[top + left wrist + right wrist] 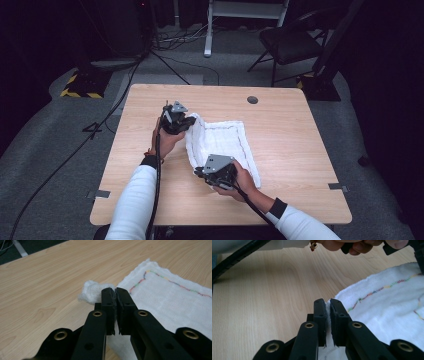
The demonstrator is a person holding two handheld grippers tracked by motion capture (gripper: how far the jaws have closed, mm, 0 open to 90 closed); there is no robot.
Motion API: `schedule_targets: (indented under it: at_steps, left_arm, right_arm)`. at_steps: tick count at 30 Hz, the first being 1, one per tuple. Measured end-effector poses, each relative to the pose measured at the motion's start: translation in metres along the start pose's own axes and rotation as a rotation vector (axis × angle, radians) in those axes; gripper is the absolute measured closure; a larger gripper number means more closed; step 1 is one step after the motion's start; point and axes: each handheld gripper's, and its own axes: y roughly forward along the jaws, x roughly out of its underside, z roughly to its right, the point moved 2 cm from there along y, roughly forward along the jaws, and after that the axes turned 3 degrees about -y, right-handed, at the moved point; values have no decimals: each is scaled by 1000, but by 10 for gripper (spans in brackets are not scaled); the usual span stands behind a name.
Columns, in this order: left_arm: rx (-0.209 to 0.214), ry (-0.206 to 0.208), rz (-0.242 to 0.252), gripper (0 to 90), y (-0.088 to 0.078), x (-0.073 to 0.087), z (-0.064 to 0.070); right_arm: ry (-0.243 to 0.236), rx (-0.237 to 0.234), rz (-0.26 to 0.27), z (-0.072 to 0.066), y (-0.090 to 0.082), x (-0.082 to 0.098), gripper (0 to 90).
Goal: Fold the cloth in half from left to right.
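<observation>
1. overhead, a white terry-cloth towel with a multicoloured stitched line (225, 142) lies near the middle of a light wooden table (295, 165), its left edge lifted and folding over.
2. the left gripper (186, 121), black with a grey plate on top, pinches the towel's far left corner; the right gripper (202, 172) pinches the near left corner. the two are apart along that edge.
3. around the table: a black chair (287, 45) and a white frame leg (209, 30) stand on the grey floor beyond it, black cables (100, 125) trail across the floor at left, and a yellow-and-black striped block (80, 85) sits near the far left corner. a round dark grommet (252, 99) marks the tabletop's far side.
4. the left gripper view brings up what the high view cannot: the jaws nearly together with a thin layer of towel (175, 297) clamped between them, and a bunched corner poking out just past the tips.
5. the right gripper view shows its jaws likewise narrowed on the towel's edge (387, 305), with the person's left hand (352, 245) across the bare wood at top.
</observation>
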Motion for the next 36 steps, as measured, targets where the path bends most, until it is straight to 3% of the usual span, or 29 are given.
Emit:
schedule_targets:
  at_steps: [4, 10, 21, 36]
  left_arm:
    - [11, 9, 1, 854, 11, -6, 10]
    - [-14, 23, -3, 854, 26, -15, 24]
    - [6, 79, -29, 853, 52, -31, 54]
    - [38, 138, -71, 853, 81, -42, 83]
  right_arm:
    - [29, 18, 3, 8, -13, 12, 840]
    - [78, 44, 5, 22, -33, 29, 840]
    - [111, 76, 10, 28, -64, 50, 840]
    - [165, 121, -17, 35, -99, 83, 840]
